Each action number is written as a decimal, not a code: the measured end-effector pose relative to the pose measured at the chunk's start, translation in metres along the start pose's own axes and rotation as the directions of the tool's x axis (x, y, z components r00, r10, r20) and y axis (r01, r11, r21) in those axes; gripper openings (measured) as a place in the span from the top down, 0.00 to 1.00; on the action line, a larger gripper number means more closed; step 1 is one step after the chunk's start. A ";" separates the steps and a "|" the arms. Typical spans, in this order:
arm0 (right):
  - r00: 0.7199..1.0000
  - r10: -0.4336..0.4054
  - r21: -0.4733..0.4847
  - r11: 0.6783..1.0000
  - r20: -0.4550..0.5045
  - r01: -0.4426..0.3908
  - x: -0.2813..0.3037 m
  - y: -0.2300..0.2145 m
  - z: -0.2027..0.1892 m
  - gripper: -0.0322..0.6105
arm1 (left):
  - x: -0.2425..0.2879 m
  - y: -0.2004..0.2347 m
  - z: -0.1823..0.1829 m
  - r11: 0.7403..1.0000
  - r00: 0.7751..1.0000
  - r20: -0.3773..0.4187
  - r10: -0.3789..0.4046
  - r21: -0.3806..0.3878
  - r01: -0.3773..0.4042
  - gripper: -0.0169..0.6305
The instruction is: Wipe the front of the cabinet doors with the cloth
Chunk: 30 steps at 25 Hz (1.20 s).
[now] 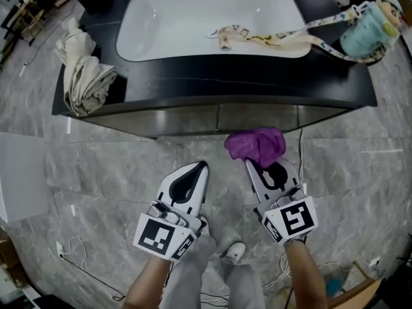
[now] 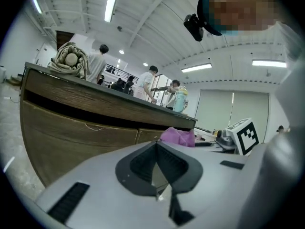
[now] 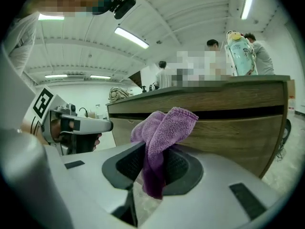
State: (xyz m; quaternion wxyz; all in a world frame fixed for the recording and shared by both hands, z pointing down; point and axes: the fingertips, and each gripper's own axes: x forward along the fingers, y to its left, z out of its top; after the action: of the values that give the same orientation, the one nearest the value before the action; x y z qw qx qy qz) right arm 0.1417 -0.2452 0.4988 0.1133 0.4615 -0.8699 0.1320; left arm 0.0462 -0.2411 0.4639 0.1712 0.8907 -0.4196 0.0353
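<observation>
Where the right hand-held gripper point(image 1: 261, 166) pinches it, seemingly terry cloth point(image 3: 164, 128) bunches

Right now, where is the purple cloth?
Head view, right of centre: the cloth is clamped in the right hand-held gripper, close to the cabinet doors.

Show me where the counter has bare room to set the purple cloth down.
Bare: the black counter strip between the basin and the front edge, from the beige bundle rightward. The basin's left half is also bare. Crowded: the left end under the bundle, and the right end, where the strap runs to the bottle.
</observation>
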 end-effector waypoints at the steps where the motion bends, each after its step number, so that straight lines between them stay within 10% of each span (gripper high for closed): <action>1: 1.000 0.007 -0.007 1.000 0.015 -0.007 0.006 0.001 -0.002 0.79 | 0.003 0.004 -0.003 1.000 1.000 0.008 -0.002 0.009 0.002 0.97; 15: 0.989 0.027 -0.230 0.973 0.143 0.006 0.083 -0.005 -0.016 0.79 | 0.037 0.050 -0.024 0.990 0.988 0.148 -0.030 0.140 0.009 0.97; 30: 0.979 -0.072 -0.132 0.986 0.192 0.098 0.098 -0.022 -0.020 0.79 | 0.015 0.021 -0.041 0.978 0.977 0.204 -0.071 0.205 0.028 0.97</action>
State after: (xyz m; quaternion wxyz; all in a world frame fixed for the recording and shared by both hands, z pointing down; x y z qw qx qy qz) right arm 0.1081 -0.3262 0.5513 0.0690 0.4995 -0.8633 0.0212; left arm 0.0432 -0.2512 0.5112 0.0361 0.9123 -0.4073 -0.0209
